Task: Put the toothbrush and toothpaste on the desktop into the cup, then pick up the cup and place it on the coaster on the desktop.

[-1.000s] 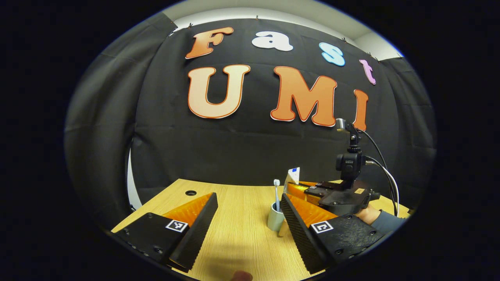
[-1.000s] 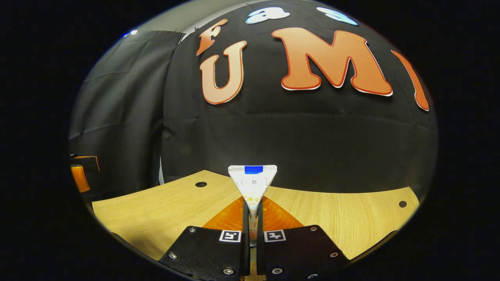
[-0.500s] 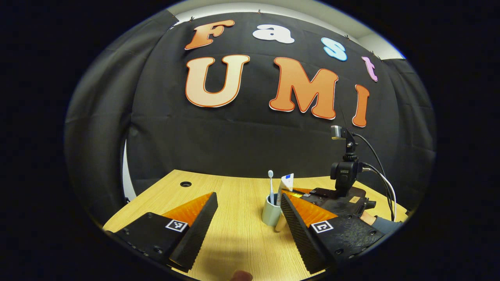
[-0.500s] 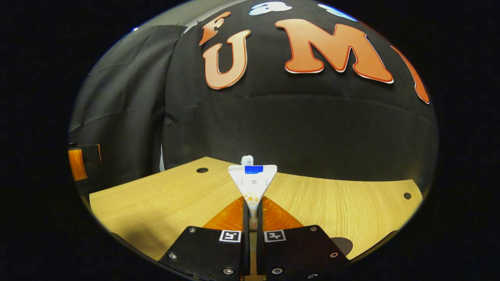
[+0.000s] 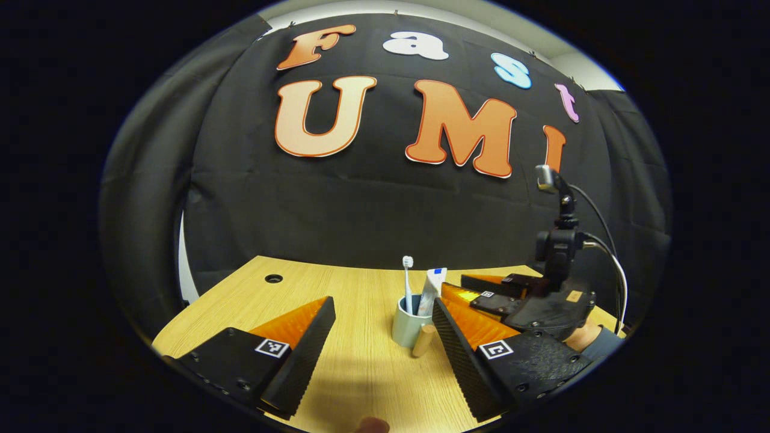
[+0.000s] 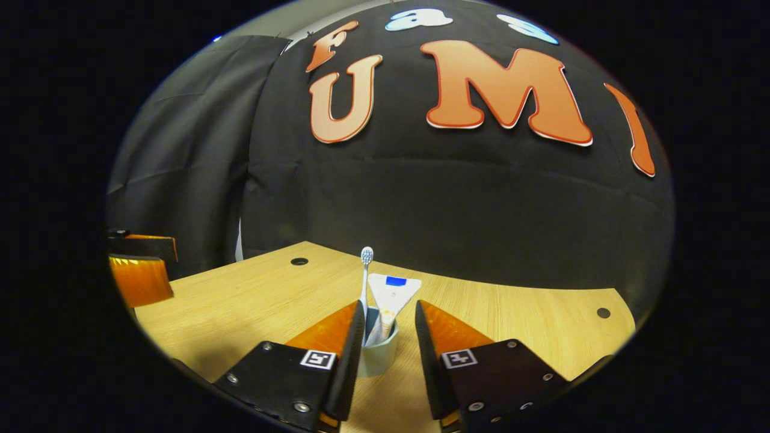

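Note:
A pale grey-green cup (image 5: 408, 325) stands on the wooden desk (image 5: 361, 373). In it stand a white toothbrush (image 5: 408, 279), bristles up, and a white toothpaste tube (image 5: 431, 287) with a blue mark. My left gripper (image 5: 382, 307) is open, short of the cup, with the cup just left of its right finger. My right gripper (image 6: 389, 308) is open, its fingers on either side of the cup (image 6: 379, 356) and apart from the toothpaste tube (image 6: 394, 290) and the toothbrush (image 6: 366, 257). In the left gripper view the right gripper (image 5: 481, 288) sits right of the cup, held by a hand.
A small tan rounded piece (image 5: 423, 340) lies against the cup's right foot; I cannot tell what it is. The desk has cable holes at the back (image 5: 274, 278) (image 6: 602, 312). The left gripper's orange finger (image 6: 139, 278) shows at the far left of the right gripper view.
The right gripper has opened and let go of the toothpaste tube, which now stands in the cup beside the toothbrush. The right gripper has drawn back a little.

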Action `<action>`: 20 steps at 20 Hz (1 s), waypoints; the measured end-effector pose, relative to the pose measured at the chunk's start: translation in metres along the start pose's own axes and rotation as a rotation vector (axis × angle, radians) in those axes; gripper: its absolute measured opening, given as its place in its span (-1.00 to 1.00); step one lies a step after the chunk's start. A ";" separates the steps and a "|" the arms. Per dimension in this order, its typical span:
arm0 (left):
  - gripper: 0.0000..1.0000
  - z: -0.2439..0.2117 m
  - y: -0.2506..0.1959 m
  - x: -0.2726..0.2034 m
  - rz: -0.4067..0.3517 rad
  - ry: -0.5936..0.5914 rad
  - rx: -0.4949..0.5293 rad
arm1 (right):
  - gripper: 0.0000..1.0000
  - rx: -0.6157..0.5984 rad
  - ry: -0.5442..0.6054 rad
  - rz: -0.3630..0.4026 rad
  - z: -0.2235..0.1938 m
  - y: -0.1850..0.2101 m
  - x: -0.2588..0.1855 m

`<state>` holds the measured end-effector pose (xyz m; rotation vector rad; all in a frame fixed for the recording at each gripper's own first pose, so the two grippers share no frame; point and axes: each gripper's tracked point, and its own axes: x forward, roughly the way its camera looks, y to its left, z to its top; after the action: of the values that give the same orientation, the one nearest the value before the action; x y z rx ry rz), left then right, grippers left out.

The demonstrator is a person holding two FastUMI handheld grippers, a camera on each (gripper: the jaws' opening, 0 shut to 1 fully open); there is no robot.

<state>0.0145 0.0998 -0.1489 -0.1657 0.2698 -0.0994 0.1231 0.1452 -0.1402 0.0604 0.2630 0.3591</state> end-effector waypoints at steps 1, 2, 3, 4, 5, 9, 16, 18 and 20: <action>0.96 0.001 -0.003 0.003 -0.005 0.002 0.001 | 0.18 -0.002 -0.017 -0.001 0.010 -0.004 -0.007; 0.96 0.001 -0.005 0.006 -0.008 0.003 0.002 | 0.25 -0.004 -0.034 -0.001 0.018 -0.006 -0.015; 0.96 0.003 -0.008 0.009 -0.013 0.004 0.001 | 0.40 -0.006 -0.051 -0.002 0.027 -0.009 -0.023; 0.96 0.005 -0.012 0.014 -0.022 0.004 0.002 | 0.46 -0.009 -0.068 -0.002 0.036 -0.012 -0.030; 0.96 0.006 -0.013 0.018 -0.025 0.009 0.006 | 0.55 -0.011 -0.082 -0.005 0.045 -0.015 -0.037; 0.96 0.009 -0.021 0.038 -0.033 0.021 0.048 | 0.77 -0.040 -0.099 -0.014 0.068 -0.027 -0.064; 0.94 0.000 -0.035 0.063 -0.071 0.089 0.071 | 0.92 -0.078 -0.150 -0.009 0.104 -0.048 -0.115; 0.94 -0.004 -0.041 0.073 -0.079 0.128 0.090 | 0.92 -0.067 -0.168 -0.007 0.116 -0.053 -0.130; 0.94 -0.009 -0.044 0.081 -0.083 0.167 0.106 | 0.92 -0.061 -0.195 -0.006 0.128 -0.059 -0.147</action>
<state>0.0867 0.0456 -0.1708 -0.0630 0.4234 -0.2102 0.0446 0.0359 0.0132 0.0338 0.0597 0.3522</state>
